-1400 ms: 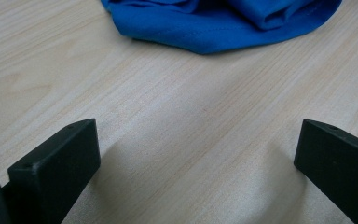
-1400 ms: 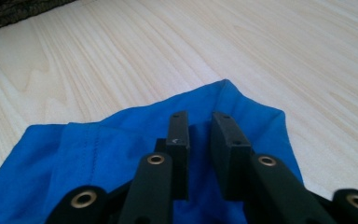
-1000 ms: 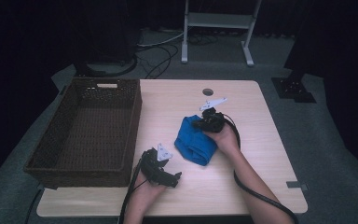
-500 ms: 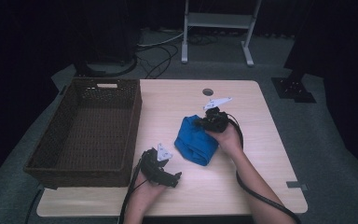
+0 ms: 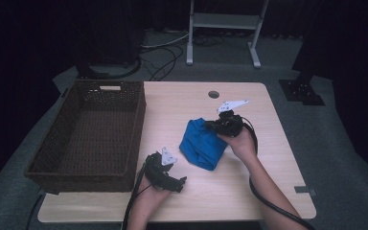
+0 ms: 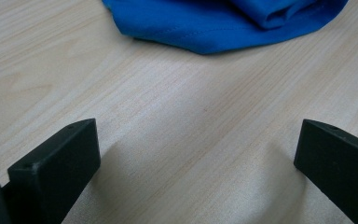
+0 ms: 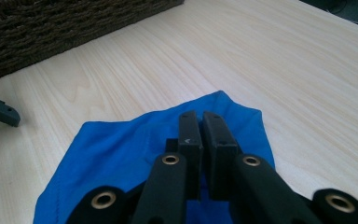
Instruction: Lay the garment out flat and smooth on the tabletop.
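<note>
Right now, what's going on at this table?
A person is working a blue cloth on the wooden table. The right tool is shut on the cloth's edge, pinching a fold. The left tool rests open on the bare table, short of the cloth. A brown wicker basket sits at the table's left side.

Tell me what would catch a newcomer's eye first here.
The blue cloth, bunched near the middle of the pale table, stands out most. The right gripper is shut on its far edge. Next comes the big dark basket on the table's left side, and the left gripper, jaws open, resting on the table just short of the cloth.
</note>
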A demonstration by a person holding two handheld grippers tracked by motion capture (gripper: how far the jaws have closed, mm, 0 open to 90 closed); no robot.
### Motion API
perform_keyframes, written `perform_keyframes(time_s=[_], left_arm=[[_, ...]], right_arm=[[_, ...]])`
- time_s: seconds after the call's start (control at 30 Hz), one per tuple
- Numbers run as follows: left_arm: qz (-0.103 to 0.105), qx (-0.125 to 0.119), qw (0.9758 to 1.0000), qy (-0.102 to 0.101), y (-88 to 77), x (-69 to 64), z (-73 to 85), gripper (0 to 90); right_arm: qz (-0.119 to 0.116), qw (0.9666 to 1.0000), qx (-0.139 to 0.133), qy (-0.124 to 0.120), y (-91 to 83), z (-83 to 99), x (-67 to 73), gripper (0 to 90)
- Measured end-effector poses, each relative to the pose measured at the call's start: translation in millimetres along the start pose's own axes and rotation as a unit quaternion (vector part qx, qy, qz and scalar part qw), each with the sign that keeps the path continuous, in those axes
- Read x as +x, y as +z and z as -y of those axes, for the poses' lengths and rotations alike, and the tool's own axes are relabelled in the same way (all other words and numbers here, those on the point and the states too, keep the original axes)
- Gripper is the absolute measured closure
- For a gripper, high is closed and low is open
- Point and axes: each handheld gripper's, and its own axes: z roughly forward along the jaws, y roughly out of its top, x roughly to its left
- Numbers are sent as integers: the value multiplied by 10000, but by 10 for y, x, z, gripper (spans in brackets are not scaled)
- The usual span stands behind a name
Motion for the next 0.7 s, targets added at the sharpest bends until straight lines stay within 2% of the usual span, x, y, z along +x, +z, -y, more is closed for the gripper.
perform_keyframes(time_s=[0.7], left_arm=[[-6, 2, 10000, -6, 0, 2, 0, 0]], right_arm=[[100, 9999, -58, -52, -252, 79, 29, 866]])
